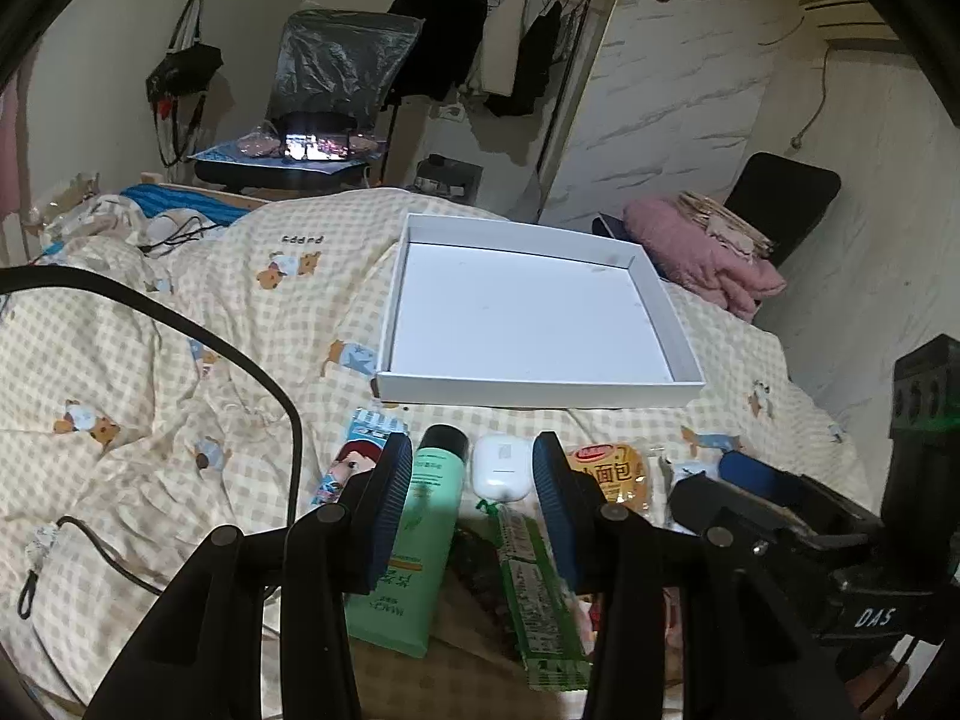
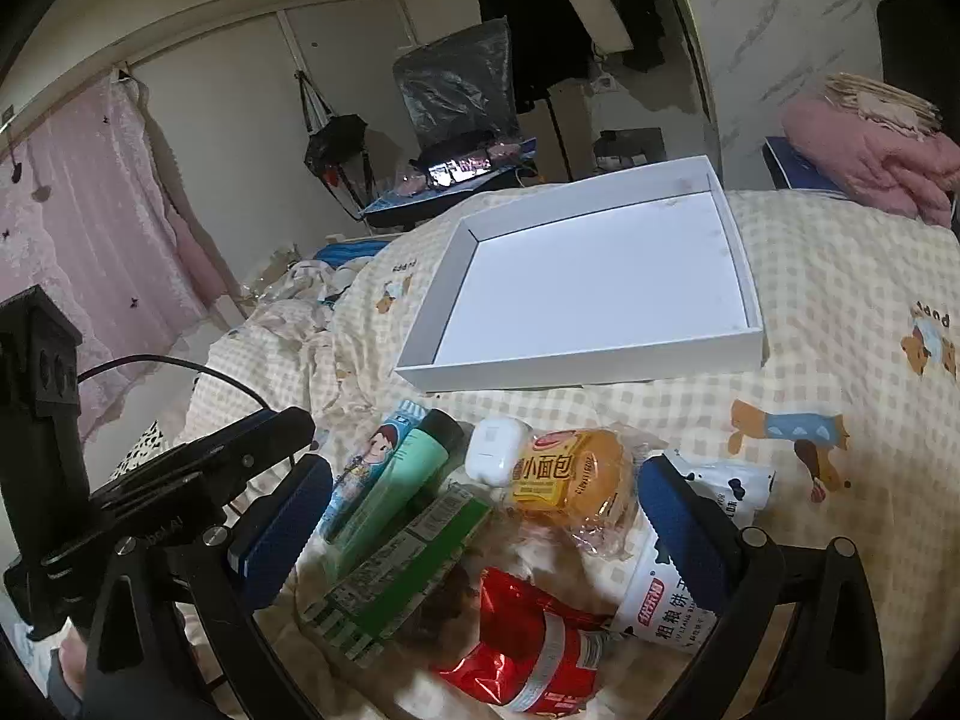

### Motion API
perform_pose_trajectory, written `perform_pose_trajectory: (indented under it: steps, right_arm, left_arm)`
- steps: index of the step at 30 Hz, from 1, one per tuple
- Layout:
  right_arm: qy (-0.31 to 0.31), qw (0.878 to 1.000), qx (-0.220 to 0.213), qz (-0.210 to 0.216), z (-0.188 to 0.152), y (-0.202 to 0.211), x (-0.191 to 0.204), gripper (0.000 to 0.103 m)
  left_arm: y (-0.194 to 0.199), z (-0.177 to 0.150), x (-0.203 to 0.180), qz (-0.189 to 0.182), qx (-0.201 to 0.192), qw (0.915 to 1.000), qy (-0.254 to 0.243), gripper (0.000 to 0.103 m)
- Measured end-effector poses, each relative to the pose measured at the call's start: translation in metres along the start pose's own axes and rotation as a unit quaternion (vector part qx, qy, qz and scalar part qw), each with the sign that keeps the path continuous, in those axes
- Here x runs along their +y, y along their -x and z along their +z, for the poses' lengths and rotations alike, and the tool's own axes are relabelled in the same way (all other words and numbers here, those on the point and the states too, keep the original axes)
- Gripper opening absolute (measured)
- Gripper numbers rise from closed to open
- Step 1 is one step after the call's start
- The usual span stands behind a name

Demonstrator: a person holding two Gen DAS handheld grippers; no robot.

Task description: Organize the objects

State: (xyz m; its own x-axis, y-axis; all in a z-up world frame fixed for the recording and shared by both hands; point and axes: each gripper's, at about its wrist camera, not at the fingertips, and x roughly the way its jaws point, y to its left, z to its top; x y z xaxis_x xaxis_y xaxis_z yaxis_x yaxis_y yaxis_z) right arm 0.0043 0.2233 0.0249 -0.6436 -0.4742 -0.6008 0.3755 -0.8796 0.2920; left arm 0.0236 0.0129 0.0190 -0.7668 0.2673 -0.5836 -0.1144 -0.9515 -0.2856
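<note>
Left wrist view showed the left claw hanging above the row of objects on the bed, jaws partly spread and pinching nothing; between them lay the green tube, the white earbud case and the long green packet. Right wrist view showed the right claw spread to its widest, also empty, straddling the same cluster. The white tray sat on the checked quilt just beyond the objects, and its floor was bare in both views. Judged from this, the organizing had not yet begun: no object lay in the tray and every object remained to be moved. Count of loose objects in the right wrist view: one blue cartoon-printed packet, one green tube with a dark cap, one white earbud case, one long green packet, one wrapped small bread, one red snack bag, and one white biscuit packet partly hidden behind the right finger, with a second white wrapper just beside it that could not be told apart with certainty. That gave seven objects surely, possibly eight; one tray; two claws. The likely next step was a grasp on one object of the cluster and its transfer to the tray
</note>
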Motion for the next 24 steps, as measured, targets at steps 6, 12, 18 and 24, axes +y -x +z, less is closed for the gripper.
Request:
perform_pose_trajectory:
  steps: [6,12,18,24]
  right_arm:
    - [-0.012,1.000,0.004,0.018,0.000,-0.003,-0.002,0.103]
    - [-0.021,0.999,0.010,0.025,-0.002,-0.006,-0.005,0.103]
    - [-0.013,1.000,0.013,0.024,-0.002,-0.006,-0.002,0.103]
    - [-0.012,1.000,0.015,0.022,-0.002,-0.008,0.000,0.103]
  left_arm:
    - [-0.001,0.001,0.005,-0.032,0.007,0.9992,0.023,0.046]
    - [-0.003,-0.001,0.014,-0.059,0.022,0.9963,0.059,0.046]
    - [-0.002,0.000,0.010,-0.063,0.022,0.9963,0.054,0.046]
    - [-0.004,0.000,0.011,-0.059,0.028,0.9962,0.057,0.046]
